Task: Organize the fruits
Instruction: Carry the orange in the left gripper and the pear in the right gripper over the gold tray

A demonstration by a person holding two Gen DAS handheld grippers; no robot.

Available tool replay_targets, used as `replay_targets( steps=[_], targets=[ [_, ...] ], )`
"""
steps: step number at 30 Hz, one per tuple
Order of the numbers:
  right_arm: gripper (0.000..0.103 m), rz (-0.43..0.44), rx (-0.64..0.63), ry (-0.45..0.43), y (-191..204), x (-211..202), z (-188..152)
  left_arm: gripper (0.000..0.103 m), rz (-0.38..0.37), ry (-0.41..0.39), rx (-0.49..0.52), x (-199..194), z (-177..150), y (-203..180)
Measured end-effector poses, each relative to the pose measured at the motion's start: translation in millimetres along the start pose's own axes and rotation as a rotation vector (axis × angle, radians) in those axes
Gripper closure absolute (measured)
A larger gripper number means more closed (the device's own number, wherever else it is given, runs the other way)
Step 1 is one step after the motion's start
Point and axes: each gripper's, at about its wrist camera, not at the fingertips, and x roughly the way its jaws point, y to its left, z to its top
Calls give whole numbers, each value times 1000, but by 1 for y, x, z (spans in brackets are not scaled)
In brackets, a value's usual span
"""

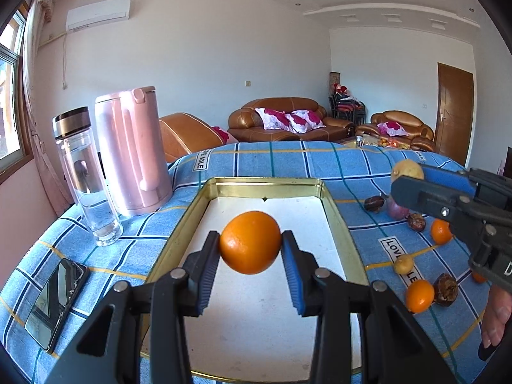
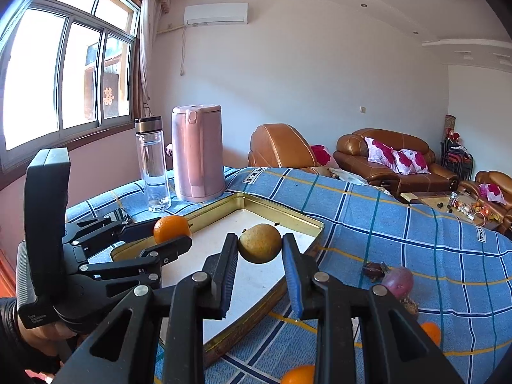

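An orange (image 1: 250, 242) is squeezed between the blue pads of the left gripper (image 1: 250, 246) and is held up in the air over the gold tray (image 1: 185, 220) with the white floor. A small yellow-brown pear (image 2: 260, 243) is pinched by the right gripper (image 2: 260, 249) and is held above the tray's near edge. More little oranges (image 1: 420, 296), dark fruits (image 1: 445, 289) and a purple fruit (image 2: 397, 281) are spread on the blue checked cloth (image 1: 320, 160) of the desk beside the tray, and a pink kettle (image 1: 132, 153), a clear bottle (image 1: 84, 176) and a phone (image 1: 56, 300) are seen on the other side.
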Motion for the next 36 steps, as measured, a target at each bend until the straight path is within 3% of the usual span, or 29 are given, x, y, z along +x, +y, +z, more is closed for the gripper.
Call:
replay_targets(
  steps=[36],
  targets=[
    [73, 102, -14, 197, 24, 77, -23, 63, -6, 152, -28, 45, -3, 29]
  ],
)
